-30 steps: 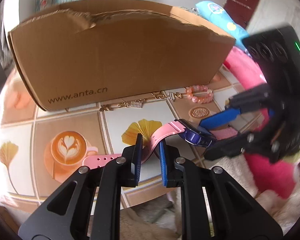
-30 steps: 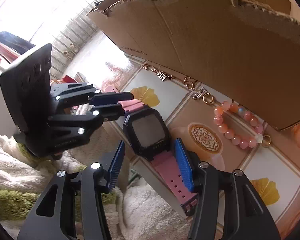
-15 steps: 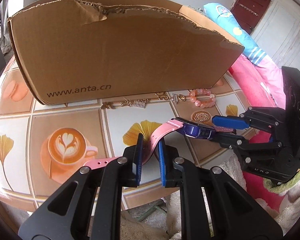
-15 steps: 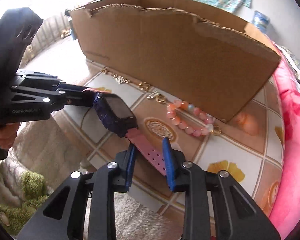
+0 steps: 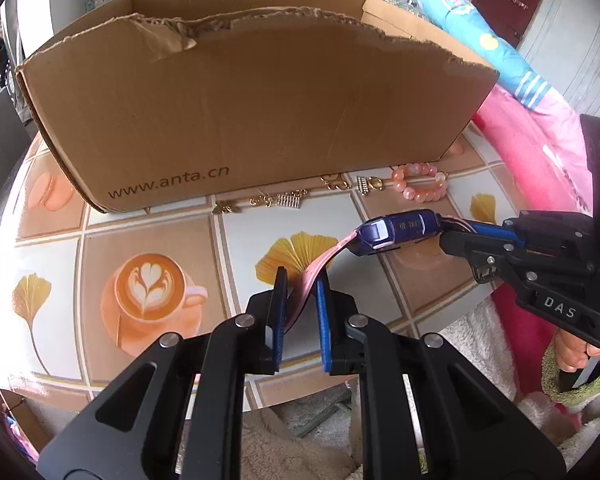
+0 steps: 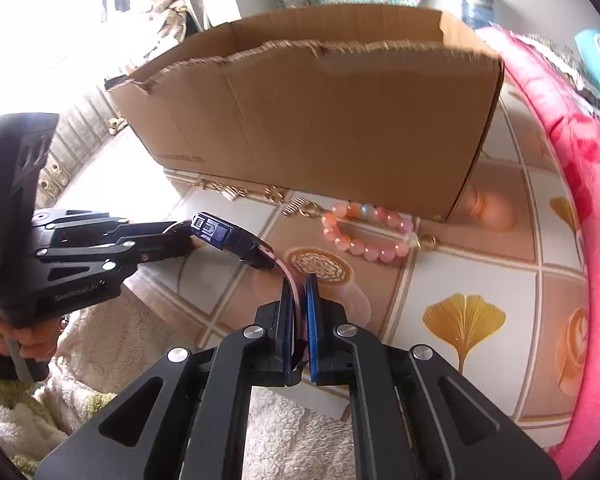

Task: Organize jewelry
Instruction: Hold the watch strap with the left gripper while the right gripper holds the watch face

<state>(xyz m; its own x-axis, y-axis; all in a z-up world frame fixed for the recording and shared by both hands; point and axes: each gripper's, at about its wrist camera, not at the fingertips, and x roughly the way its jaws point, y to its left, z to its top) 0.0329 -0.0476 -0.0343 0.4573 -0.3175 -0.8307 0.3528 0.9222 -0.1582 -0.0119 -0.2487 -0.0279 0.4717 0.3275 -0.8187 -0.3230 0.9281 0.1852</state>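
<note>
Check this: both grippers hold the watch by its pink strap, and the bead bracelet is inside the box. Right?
Not quite. The bracelet lies on the table in front of the box, as the right wrist view shows. Both grippers, left and right, do hold the watch by its strap.

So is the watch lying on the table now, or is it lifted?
Lifted. The watch hangs above the table, its pink strap ends clamped in the left gripper and right gripper.

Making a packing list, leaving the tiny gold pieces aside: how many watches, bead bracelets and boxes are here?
Watch: 1
Bead bracelet: 1
Cardboard box: 1
Total: 3
</note>
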